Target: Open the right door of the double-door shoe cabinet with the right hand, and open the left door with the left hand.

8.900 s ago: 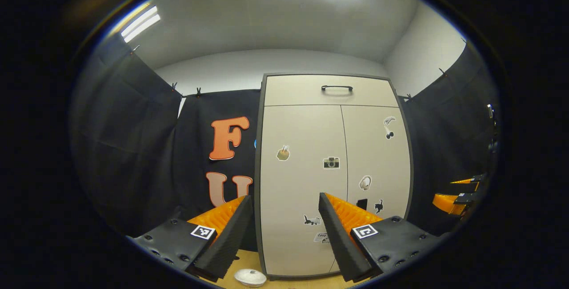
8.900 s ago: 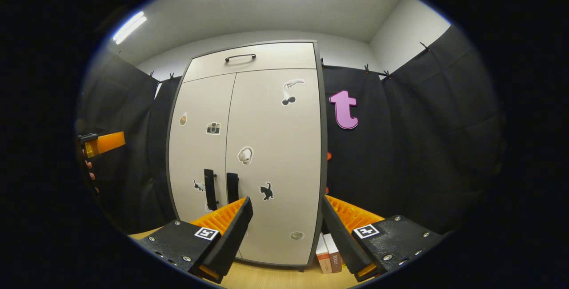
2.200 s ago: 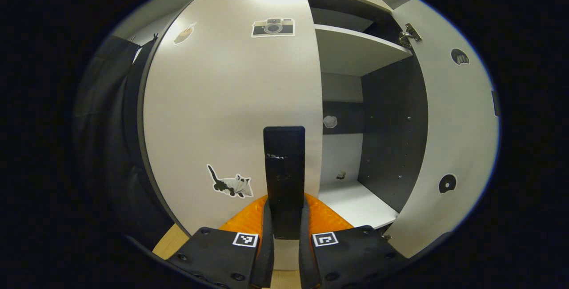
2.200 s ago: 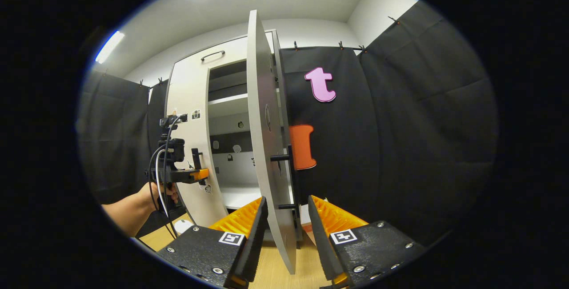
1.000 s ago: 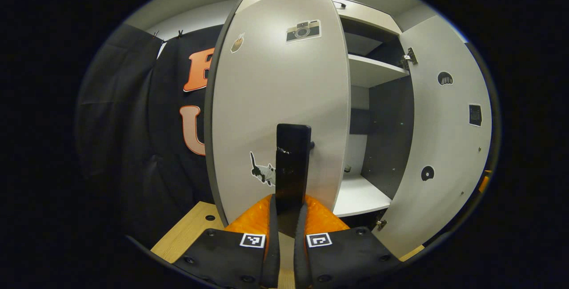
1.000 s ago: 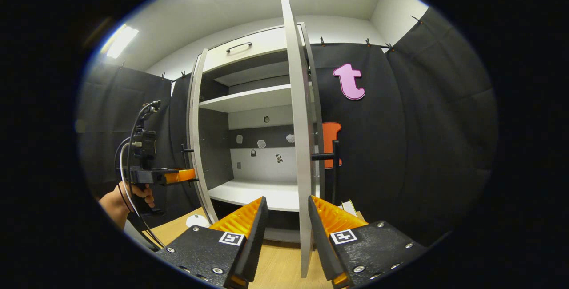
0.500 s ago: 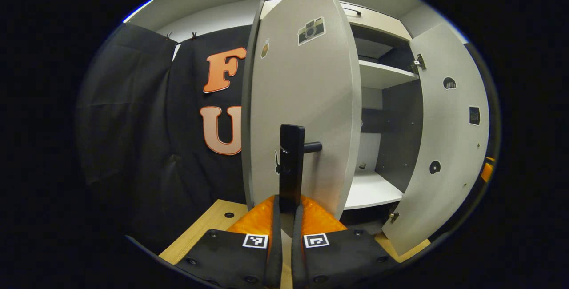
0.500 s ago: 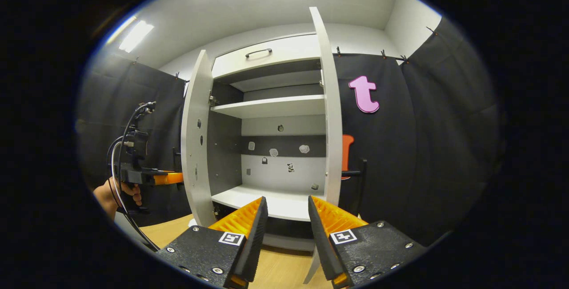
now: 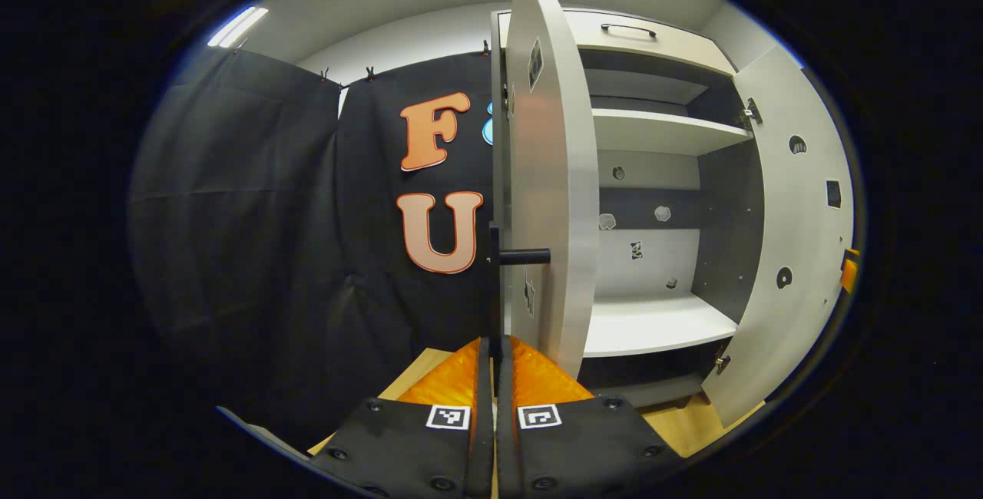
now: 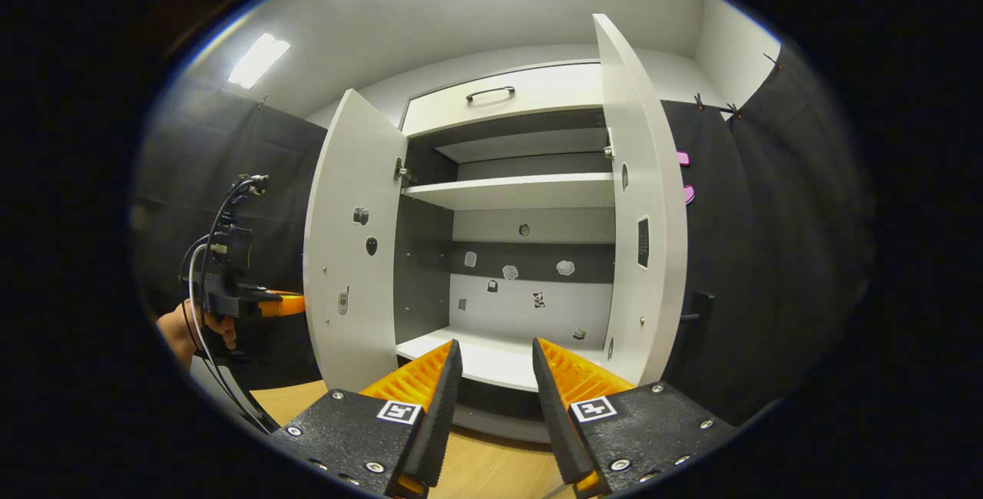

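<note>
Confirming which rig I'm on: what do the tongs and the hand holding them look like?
The left tongs and right tongs both have ribbed, wedge-shaped fingers on bolted plates, each plate bearing a square black-and-white marker. In the right gripper view, the left one's black body trails looping cables, and the hand on it shows no sleeve.

Left gripper (image 9: 495,376): jaws closed nearly together, pointing level and forward. Right gripper (image 10: 495,384): jaws parted, gripping nothing. A hand (image 10: 201,328) holds the left gripper's grip.

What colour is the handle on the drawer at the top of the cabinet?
Black. The handle shows best in the right gripper view, on the pale drawer front.
</note>
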{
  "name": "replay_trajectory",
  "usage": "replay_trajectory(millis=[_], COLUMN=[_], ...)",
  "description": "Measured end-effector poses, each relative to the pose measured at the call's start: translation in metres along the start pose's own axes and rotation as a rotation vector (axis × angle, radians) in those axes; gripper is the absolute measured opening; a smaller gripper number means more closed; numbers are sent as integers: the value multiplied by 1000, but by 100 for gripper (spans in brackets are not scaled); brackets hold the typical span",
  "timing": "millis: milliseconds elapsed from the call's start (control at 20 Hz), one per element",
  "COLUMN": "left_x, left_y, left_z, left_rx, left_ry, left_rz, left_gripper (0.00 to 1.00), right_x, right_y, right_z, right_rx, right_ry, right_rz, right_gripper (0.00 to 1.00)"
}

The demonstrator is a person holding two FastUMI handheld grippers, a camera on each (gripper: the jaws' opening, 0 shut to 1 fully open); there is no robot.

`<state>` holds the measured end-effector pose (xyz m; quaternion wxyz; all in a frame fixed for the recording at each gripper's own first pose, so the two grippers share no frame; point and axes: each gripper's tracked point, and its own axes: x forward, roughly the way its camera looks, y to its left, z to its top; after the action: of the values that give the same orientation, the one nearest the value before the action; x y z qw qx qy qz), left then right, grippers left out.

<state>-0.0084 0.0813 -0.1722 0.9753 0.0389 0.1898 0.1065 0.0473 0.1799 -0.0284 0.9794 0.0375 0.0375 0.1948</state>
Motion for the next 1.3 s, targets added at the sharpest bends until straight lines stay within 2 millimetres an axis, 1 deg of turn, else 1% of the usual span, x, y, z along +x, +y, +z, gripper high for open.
replay_trajectory(millis=[100,150,200,250,350,400,450,550,600,650,750,800,850,950,1000,1050,1100,1150,1250,1300], left_x=[-2,-5,-9,-11,-19,-25,-30,-41,-44,-47,-51,-54,-56,-59,-62,-64,-66,-68,-74,-75], left_y=[16,30,39,44,40,45,47,37,33,32,26,21,17,7,2,-2,-6,-12,-29,-34], left_z=[-2,-1,1,1,2,4,10,24,28,32,41,43,47,55,59,63,66,72,79,83], left_rx=[-5,11,26,19,-21,-13,-3,8,12,12,2,-5,-11,-22,-23,-26,-32,-41,-56,-59], left_ry=[8,2,-1,0,-8,-18,-38,-77,-88,-97,-108,-111,-116,-135,-144,-152,-162,-171,-180,-187], left_rz=[33,69,100,103,72,76,78,54,45,39,26,15,7,-15,-27,-35,-49,-67,-106,-123], left_gripper=[8,9,7,7,8,7,8,8,7,12,19,24,39,52,59,70,74,80,87,87], right_x=[2,4,7,9,4,1,0,2,3,2,-1,-3,-5,-8,-11,-12,-14,-16,-18,-17], right_y=[3,4,4,5,3,1,0,-6,-9,-12,-17,-20,-22,-27,-28,-30,-30,-30,-30,-30], right_z=[2,3,4,4,5,7,8,10,12,13,17,19,21,26,29,33,36,39,44,46], right_rx=[-13,-18,-22,-27,-41,-51,-61,-82,-92,-101,-109,-109,-108,-106,-104,-100,-98,-97,-96,-94], right_ry=[-3,-6,-5,-3,1,-1,-2,-3,-3,-5,-10,-13,-17,-24,-28,-34,-40,-45,-52,-57], right_rz=[4,2,3,2,-10,-21,-28,-44,-57,-70,-90,-97,-104,-117,-118,-121,-122,-124,-124,-123], right_gripper=[57,57,57,57,57,58,58,60,62,63,66,67,67,71,71,71,72,72,73,74])
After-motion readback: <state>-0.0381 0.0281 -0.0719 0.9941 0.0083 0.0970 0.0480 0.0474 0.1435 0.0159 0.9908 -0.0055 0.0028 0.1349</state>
